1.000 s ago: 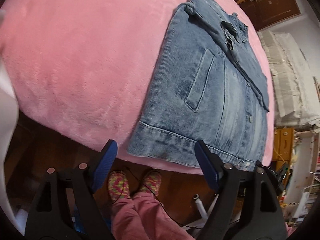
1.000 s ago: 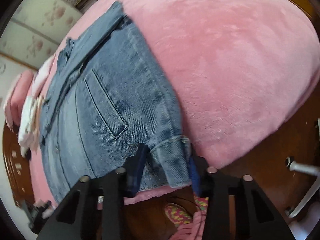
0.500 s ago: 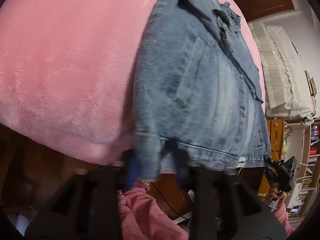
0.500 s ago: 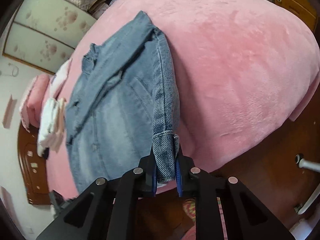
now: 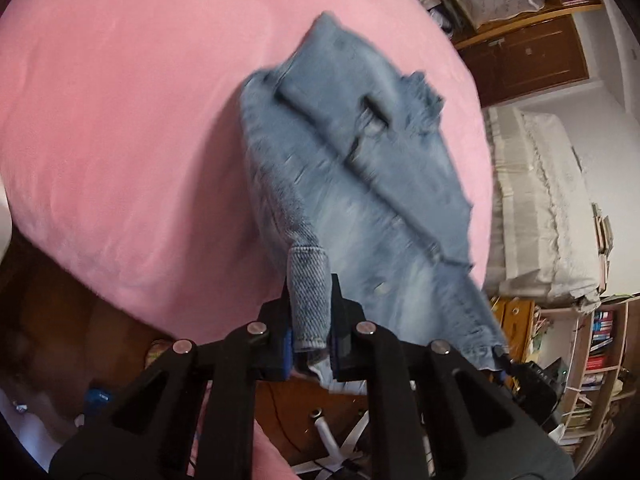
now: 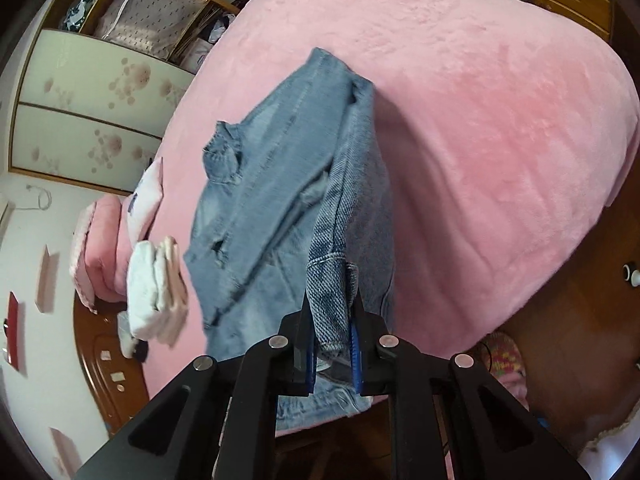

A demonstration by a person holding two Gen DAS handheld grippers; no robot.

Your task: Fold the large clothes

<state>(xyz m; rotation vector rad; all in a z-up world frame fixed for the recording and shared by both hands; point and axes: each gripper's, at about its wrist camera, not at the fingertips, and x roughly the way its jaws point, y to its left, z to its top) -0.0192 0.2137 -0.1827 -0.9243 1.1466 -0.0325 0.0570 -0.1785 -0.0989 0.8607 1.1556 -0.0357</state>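
A: Claws?
B: Left gripper [image 5: 311, 316]: jaws closing, pads clamped on a hem corner of the denim jacket [image 5: 360, 184]. Right gripper [image 6: 333, 312]: pinched narrow on the other hem corner of that jacket.

A: Jacket position?
B: Near hem raised off the pink blanket [image 5: 120, 120], hanging from both claws; collar end resting on the blanket farther out.

A: Handling?
B: Judged thick, fairly heavy, stiff along seams, soft enough to drape. Not fragile, not slippery. Bulk at the doubled hem band likely to resist a flat crease.

A: Best hold?
B: At the hem corners, on the stitched band, as now. Grip on thin single cloth not advised: risk of sagging in the middle.

A: Surroundings?
B: Left of the jacket, seen from the right wrist: white folded cloths [image 6: 158, 292], then a pink pillow [image 6: 100, 248] near the blanket edge. Beyond the jacket: wooden cupboards [image 5: 532, 56].

A: Obstructions?
B: None on the blanket beyond the collar. Folded cloths near enough to be brushed by a wide swing.
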